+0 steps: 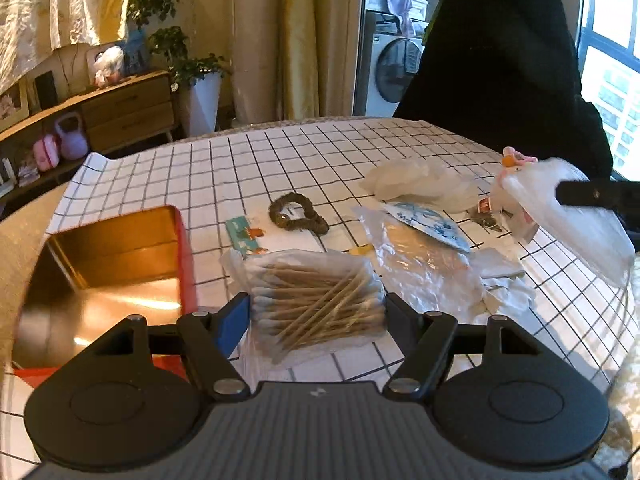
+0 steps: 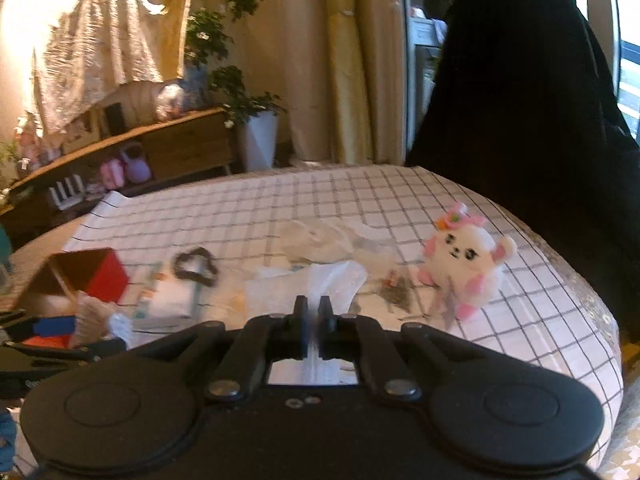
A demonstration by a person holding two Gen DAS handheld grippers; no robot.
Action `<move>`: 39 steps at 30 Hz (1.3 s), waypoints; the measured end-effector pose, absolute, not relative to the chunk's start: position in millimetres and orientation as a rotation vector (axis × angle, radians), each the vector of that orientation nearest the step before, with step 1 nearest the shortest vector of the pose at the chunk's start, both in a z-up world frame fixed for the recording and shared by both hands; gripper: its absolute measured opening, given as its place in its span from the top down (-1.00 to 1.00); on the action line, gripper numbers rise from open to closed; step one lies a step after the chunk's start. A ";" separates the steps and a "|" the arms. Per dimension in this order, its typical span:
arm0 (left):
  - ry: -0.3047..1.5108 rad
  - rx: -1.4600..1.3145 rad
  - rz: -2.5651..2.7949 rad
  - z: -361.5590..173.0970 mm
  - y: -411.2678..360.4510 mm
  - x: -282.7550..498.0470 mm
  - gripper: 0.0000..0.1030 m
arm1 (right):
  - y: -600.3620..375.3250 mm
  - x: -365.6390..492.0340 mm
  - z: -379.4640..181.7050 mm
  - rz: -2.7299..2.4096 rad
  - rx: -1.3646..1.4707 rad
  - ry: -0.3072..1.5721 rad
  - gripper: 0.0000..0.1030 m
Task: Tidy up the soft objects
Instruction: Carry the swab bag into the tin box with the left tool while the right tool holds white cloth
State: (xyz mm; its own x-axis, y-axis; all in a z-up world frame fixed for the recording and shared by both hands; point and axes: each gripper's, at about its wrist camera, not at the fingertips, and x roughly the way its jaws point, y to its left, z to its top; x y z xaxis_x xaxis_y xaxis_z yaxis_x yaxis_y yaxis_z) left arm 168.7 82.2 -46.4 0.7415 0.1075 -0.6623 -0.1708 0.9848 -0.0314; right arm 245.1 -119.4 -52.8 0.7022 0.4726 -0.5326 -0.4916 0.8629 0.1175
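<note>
My left gripper is shut on a clear bag of cotton swabs, held just above the checked tablecloth beside the open red tin. My right gripper is shut on a thin white plastic bag and holds it lifted; it shows blurred in the left wrist view. A white and pink plush toy sits on the cloth to the right. A brown scrunchie lies mid-table. Crumpled clear bags lie behind it.
A flat clear packet with a blue and white label, a small card pack and white tissue lie on the table. A person in black stands at the far right edge. A sideboard and plants stand behind.
</note>
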 end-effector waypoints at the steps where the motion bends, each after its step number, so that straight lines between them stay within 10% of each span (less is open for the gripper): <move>1: 0.719 -0.091 0.151 -42.5 85.3 166.2 -0.40 | -115.4 241.8 -47.4 0.551 -0.033 0.578 0.92; 39: 0.891 -0.118 0.266 -38.7 294.5 177.9 -0.40 | 166.1 235.6 -44.9 0.843 -0.178 0.664 0.92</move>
